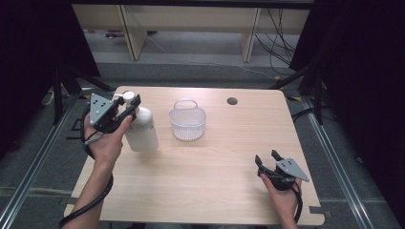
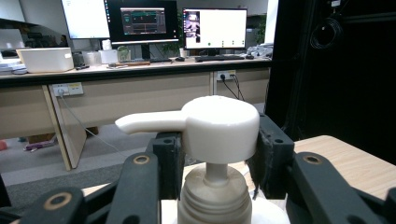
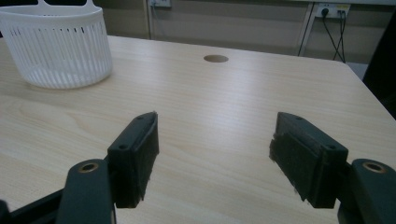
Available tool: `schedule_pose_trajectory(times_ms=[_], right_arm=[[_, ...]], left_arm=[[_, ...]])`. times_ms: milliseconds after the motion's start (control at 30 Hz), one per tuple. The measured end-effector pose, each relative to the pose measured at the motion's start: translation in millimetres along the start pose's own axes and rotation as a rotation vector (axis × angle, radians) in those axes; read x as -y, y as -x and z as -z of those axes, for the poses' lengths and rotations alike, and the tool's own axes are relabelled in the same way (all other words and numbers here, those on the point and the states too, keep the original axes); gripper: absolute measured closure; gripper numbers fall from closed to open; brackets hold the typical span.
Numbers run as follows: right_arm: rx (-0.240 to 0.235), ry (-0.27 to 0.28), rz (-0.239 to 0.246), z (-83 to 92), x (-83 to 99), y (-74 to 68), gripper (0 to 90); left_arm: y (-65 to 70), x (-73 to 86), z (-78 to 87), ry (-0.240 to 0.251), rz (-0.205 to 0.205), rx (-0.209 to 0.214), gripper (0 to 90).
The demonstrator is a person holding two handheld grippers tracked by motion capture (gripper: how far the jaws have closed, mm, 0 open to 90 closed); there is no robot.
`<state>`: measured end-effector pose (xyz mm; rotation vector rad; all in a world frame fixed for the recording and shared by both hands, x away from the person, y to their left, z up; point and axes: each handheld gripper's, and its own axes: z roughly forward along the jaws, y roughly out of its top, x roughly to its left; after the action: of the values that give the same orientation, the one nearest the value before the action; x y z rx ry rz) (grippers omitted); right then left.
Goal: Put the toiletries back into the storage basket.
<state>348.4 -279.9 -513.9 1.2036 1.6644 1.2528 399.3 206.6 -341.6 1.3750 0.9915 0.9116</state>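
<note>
Two pads of the left claw (image 2: 217, 154) clench the pump head (image 2: 219, 126) between them; right claw (image 3: 215, 158) gapes

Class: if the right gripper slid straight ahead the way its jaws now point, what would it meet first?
Probably nothing: the right gripper points over bare table; the white basket sits off left.

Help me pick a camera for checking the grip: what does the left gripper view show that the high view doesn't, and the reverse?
Left gripper view: the left claw with its pads pressed on the sides of the pump head, the spout pointing left, and a desk with monitors behind.
High view: the whole bottle standing on the table, the basket beside it, and the right claw open and empty.
Both: the pump clamped by the left claw.
</note>
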Motion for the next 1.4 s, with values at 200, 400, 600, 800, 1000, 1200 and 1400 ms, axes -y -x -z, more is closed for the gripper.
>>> schedule_pose_trajectory(times_ms=[200, 400, 600, 800, 1000, 1200, 1400], right_arm=[[-0.005, -0.003, 0.001, -1.3, 0.1, -0.7, 32.2], [-0.005, -0.008, -0.015, -0.8, 0.2, -1.0, 32.3], [-0.005, -0.003, -0.002, -1.3, 0.2, -0.9, 32.2], [-0.003, -0.002, 0.0, -1.2, 0.2, -0.8, 32.3], [-0.003, -0.002, -0.005, -0.9, 0.2, -1.2, 32.2], [-0.001, -0.006, -0.001, -1.0, 0.1, -1.5, 32.2], [-0.005, -0.008, -0.015, -0.6, -0.1, -2.3, 32.2]], left_arm=[[1.7, -3.0, -1.8, 0.004, 0.003, 0.005, 59.3], [4.5, -7.9, -4.8, 0.01, -0.004, 0.008, 59.2], [6.1, -12.8, -7.2, 0.015, 0.002, 0.016, 59.2], [8.4, -16.2, -10.1, 0.023, -0.004, 0.024, 59.2], [7.5, -19.3, -12.6, 0.021, 0.001, 0.031, 59.2], [7.6, -23.7, -14.8, 0.025, -0.002, 0.033, 59.2], [7.7, -27.5, -16.9, 0.027, -0.001, 0.036, 59.2]])
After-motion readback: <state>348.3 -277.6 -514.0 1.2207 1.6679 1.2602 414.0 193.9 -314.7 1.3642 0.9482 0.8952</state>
